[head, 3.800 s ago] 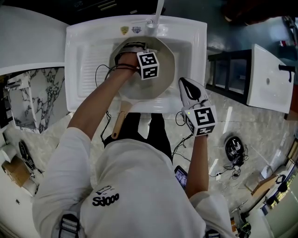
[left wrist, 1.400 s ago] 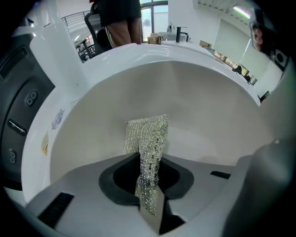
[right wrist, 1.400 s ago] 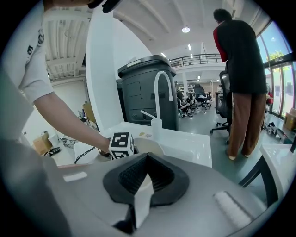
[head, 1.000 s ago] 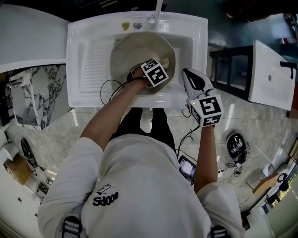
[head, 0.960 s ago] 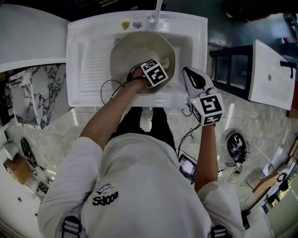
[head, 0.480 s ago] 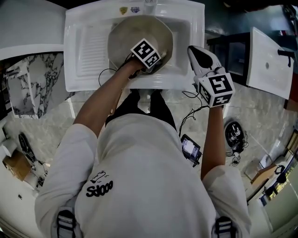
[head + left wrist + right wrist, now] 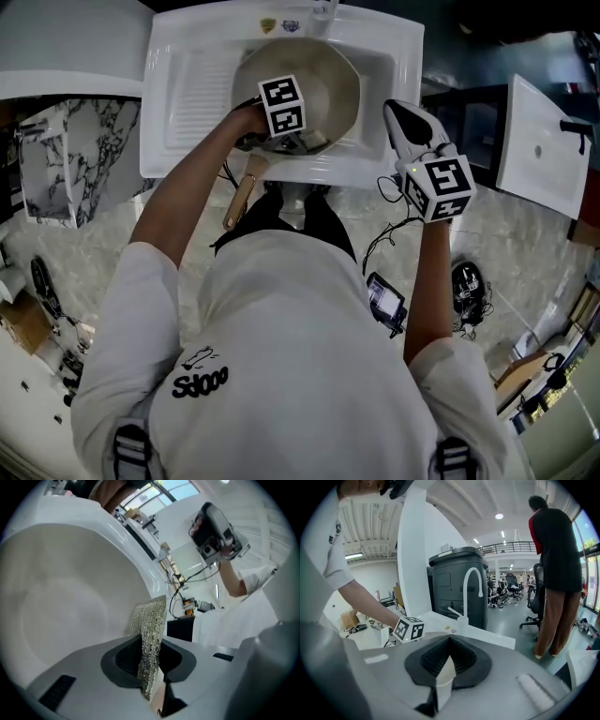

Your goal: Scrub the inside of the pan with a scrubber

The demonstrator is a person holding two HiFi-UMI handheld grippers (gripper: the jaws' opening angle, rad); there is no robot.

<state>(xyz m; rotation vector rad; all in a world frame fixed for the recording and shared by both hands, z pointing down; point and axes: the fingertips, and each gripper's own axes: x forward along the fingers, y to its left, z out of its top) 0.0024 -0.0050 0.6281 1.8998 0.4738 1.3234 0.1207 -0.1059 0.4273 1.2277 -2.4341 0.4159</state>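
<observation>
A beige pan (image 7: 323, 80) lies in the white sink (image 7: 187, 159), its wooden handle (image 7: 240, 199) sticking out over the near rim. My left gripper (image 7: 298, 139) reaches into the pan's near side, under its marker cube. In the left gripper view that gripper (image 7: 151, 641) is shut on a silver mesh scrubber (image 7: 151, 620), which stands up against the pan's pale inner wall (image 7: 56, 606). My right gripper (image 7: 400, 112) hovers over the sink's right rim; in its own view the right gripper (image 7: 449, 641) is shut with nothing in it.
A white faucet (image 7: 471, 590) rises at the sink's back. A marble slab (image 7: 56, 159) leans at the left and a white unit (image 7: 544, 150) stands at the right. A phone (image 7: 386, 300) and cables lie on the floor. A person (image 7: 553, 573) stands beyond the sink.
My left gripper has slid with the scrubber from the pan's near right toward its near left. The pan's wooden handle shows again. The right gripper has stayed by the sink's right rim.
</observation>
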